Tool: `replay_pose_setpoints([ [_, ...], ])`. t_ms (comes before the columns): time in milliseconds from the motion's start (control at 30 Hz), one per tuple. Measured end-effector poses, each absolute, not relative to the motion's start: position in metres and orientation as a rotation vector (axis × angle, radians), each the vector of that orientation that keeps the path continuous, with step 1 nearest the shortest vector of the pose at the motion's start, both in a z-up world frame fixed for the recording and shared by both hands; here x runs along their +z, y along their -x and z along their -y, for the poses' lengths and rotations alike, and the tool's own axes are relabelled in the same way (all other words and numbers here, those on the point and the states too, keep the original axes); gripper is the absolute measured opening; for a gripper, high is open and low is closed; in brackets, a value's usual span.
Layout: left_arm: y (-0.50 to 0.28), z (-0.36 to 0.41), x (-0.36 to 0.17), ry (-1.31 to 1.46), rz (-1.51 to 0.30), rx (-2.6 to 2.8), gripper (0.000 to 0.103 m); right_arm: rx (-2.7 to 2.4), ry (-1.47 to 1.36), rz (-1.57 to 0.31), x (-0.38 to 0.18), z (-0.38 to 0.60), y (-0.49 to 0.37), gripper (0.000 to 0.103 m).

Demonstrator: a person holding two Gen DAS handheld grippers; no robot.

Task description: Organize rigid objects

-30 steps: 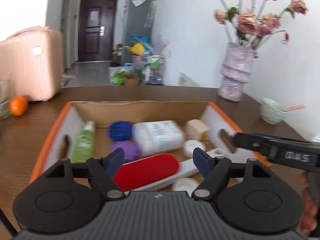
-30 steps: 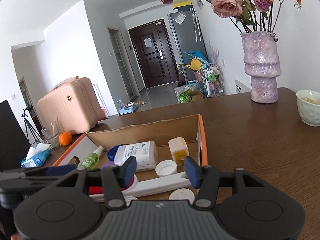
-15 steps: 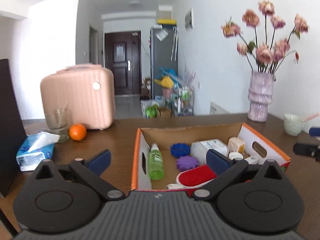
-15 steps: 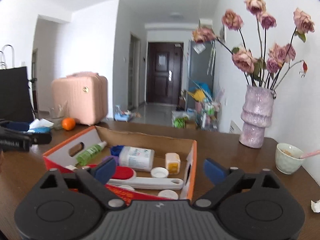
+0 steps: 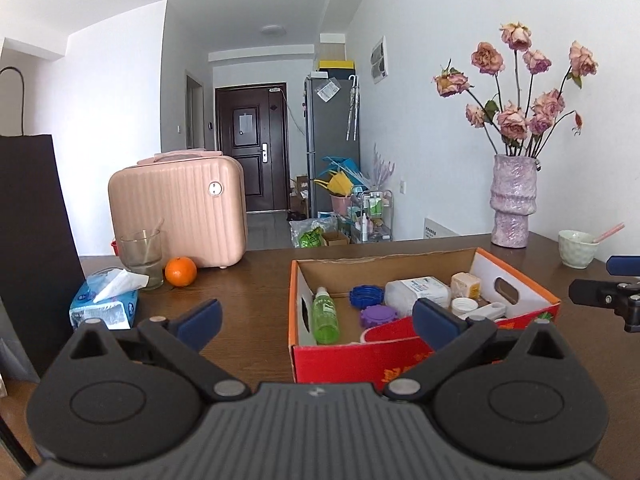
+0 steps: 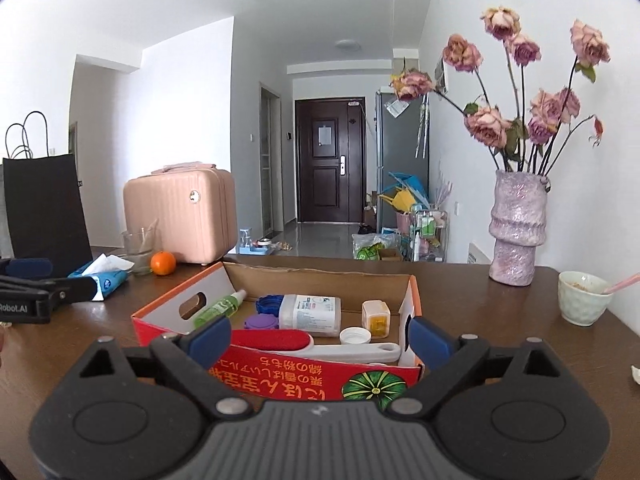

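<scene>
Left gripper: the black two-finger left gripper (image 5: 316, 318) with blue pads is spread wide, nothing between its fingers; it hangs above the brown wooden table (image 5: 248, 300), short of the box's near left corner.
Right gripper: the black right gripper (image 6: 320, 334) is spread just as wide and holds nothing; it sits low in front of the box's red printed wall.
Box: the open cardboard box with orange rim and red front (image 6: 280, 376) stands on the table, between the two grippers' lines of sight.
Box contents, left: a green spray bottle (image 6: 220, 305) lies along the left wall, next to a blue ridged cap (image 6: 268, 304) and a purple ridged cap (image 6: 260, 323).
Box contents, middle: a white labelled plastic container (image 6: 310, 314) lies on its side; a red-faced white-handled brush (image 6: 288, 340) lies along the front wall.
Box contents, right: a small yellow-and-white square jar (image 6: 376, 319) stands upright near the right wall, with a white round lid (image 6: 355, 335) just beside it; whether the lid touches the brush handle is hard to tell.
Table, left side: a pink hard-shell case (image 5: 178, 210), a clear drinking glass (image 5: 142, 258), an orange fruit (image 5: 181, 272) and a blue tissue pack (image 5: 106, 300) sit well apart from the box.
Table, right side: a lilac textured vase of dried pink roses (image 6: 518, 228) and a pale ceramic cup (image 6: 582, 298).
</scene>
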State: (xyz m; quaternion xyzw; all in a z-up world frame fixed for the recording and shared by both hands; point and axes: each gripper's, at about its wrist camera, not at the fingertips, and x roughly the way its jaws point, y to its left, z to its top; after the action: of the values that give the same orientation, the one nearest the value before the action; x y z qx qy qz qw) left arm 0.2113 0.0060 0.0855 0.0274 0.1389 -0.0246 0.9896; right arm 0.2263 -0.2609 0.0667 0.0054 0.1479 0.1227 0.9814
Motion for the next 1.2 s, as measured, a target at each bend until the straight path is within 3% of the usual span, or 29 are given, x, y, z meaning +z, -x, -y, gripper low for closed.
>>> replay_pose_setpoints([
  [267, -0.152, -0.002, 0.080, -0.073, -0.246, -0.059, 0.103, 0.219, -0.041, -0.261, 0.057, 0.268, -0.168, 0.096],
  [467, -0.089, 0.002, 0.046, -0.063, -0.184, -0.005, 0.103, 0.186, 0.036, -0.224, 0.020, 0.257, -0.102, 0.099],
  [767, 0.015, -0.002, 0.011, 0.000, -0.244, 0.026, 0.103, 0.223, 0.047, -0.228, -0.003, 0.255, 0.016, 0.102],
  [1200, 0.016, -0.010, 0.002, -0.023, -0.281, 0.067, 0.103, 0.214, -0.007, -0.249, -0.012, 0.254, 0.014, 0.103],
])
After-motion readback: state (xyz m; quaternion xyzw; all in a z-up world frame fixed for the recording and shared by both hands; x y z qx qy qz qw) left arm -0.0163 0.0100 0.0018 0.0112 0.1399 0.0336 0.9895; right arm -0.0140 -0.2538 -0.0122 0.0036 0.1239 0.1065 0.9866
